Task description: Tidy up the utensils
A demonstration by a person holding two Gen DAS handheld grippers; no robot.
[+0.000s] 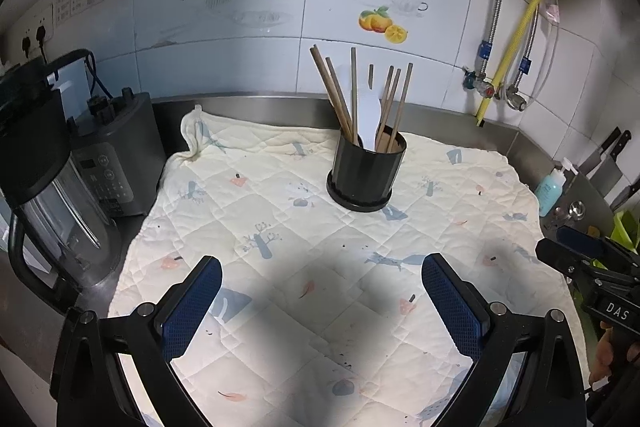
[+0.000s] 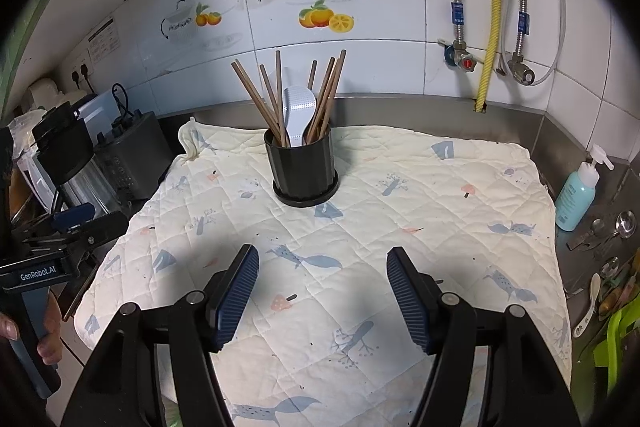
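Note:
A black utensil holder (image 1: 365, 174) stands on a quilted cloth (image 1: 280, 219) toward the back of the counter. It holds several wooden chopsticks (image 1: 338, 95) and a white rice paddle (image 1: 368, 119). It also shows in the right wrist view (image 2: 304, 169) with the chopsticks (image 2: 276, 99) and paddle (image 2: 298, 115). My left gripper (image 1: 322, 291) is open and empty, low over the cloth's front. My right gripper (image 2: 322, 287) is open and empty, also short of the holder. Each gripper shows at the other view's edge: the right (image 1: 592, 267), the left (image 2: 72, 231).
A blender (image 1: 48, 187) and a grey appliance base (image 1: 116, 155) stand at the left. A blue soap bottle (image 2: 578, 193), spoons (image 2: 612, 231) and a green rack (image 2: 618, 335) are at the right. Knives (image 1: 604, 163) lean at the right wall. Pipes and valves (image 2: 480, 59) are on the tiled wall.

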